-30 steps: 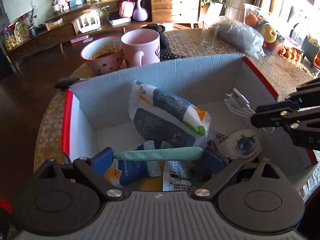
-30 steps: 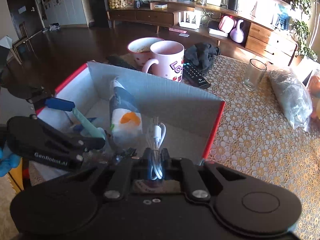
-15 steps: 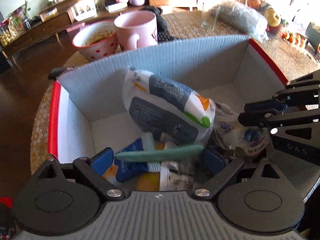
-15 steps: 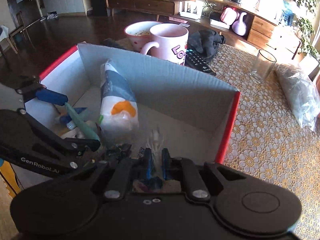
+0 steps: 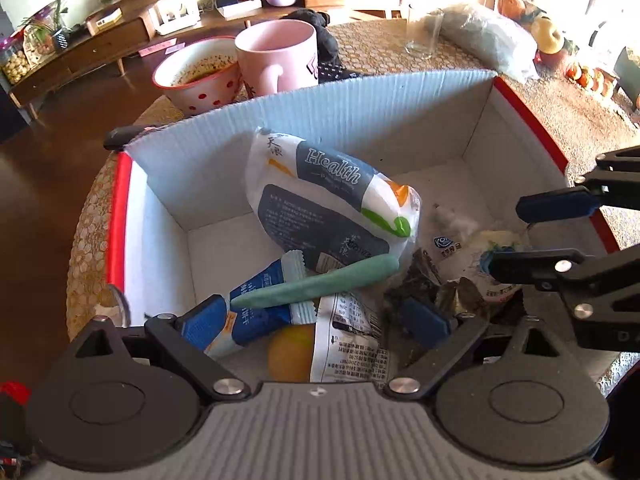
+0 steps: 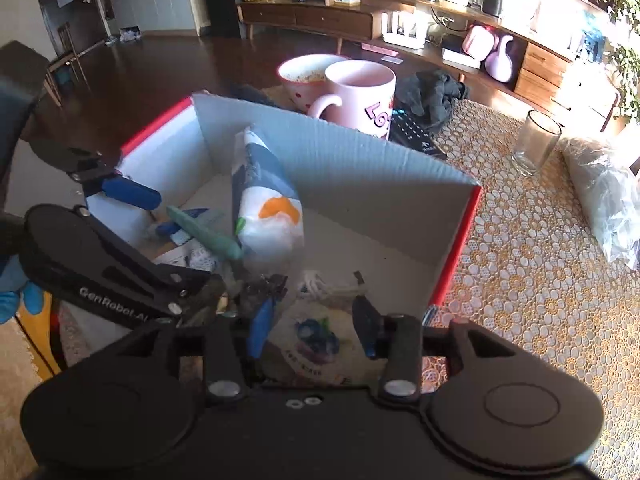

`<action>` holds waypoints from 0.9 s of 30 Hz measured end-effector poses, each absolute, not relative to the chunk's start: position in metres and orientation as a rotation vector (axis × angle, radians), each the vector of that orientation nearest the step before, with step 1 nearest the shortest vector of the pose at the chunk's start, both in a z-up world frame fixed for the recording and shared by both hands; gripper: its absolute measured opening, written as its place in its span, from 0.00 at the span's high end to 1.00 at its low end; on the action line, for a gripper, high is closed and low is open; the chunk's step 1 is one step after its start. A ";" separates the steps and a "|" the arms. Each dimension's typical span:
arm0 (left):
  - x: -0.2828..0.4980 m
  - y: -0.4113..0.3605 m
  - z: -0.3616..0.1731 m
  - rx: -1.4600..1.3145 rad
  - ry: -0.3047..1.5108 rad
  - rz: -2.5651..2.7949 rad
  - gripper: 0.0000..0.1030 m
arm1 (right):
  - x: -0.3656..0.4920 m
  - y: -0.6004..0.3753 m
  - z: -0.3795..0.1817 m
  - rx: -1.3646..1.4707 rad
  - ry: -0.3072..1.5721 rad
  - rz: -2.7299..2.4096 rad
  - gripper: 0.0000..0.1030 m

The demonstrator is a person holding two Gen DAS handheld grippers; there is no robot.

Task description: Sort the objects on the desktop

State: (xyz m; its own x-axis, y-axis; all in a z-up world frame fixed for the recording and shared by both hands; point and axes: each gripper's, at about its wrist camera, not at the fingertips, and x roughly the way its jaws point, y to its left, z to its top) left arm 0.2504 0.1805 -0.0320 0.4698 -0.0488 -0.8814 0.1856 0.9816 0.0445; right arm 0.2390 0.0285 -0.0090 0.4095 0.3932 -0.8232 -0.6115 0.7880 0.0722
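Sunlit living room with a long wooden sideboard along the far wall; nearer, a round surface (image 6: 540, 280) under a lace cloth carries an open cardboard box (image 5: 360, 112) with red outer walls. Beyond the box's far wall, at about 11 o'clock in the left wrist view, stand a dotted bowl (image 5: 196, 76) and a pink mug (image 5: 276, 56), touching each other; a clear glass (image 6: 536, 142) stands at 2 o'clock in the right wrist view, with a plastic bag (image 6: 604, 196) just beside it.

Inside the box a white and grey "Health" packet (image 5: 320, 200) leans against the far wall. A pale green pen-like stick (image 5: 316, 284) lies across a blue sachet (image 5: 248, 312), tilted, its far tip against the packet. A white cable bundle (image 5: 456, 216) lies on the box floor at 2 o'clock, apart from both claws.

The left claw (image 5: 316, 320) is open wide, its blue pads on either side of the stick and touching nothing I can see. The right claw (image 6: 312, 324) is also open, poised over a blueberry-printed pouch (image 6: 316, 340) in the near corner of the box, holding nothing.
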 end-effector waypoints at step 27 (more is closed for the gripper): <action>0.153 0.162 0.044 0.036 0.883 -0.049 0.06 | 0.151 -0.011 0.056 -0.215 0.778 0.718 0.44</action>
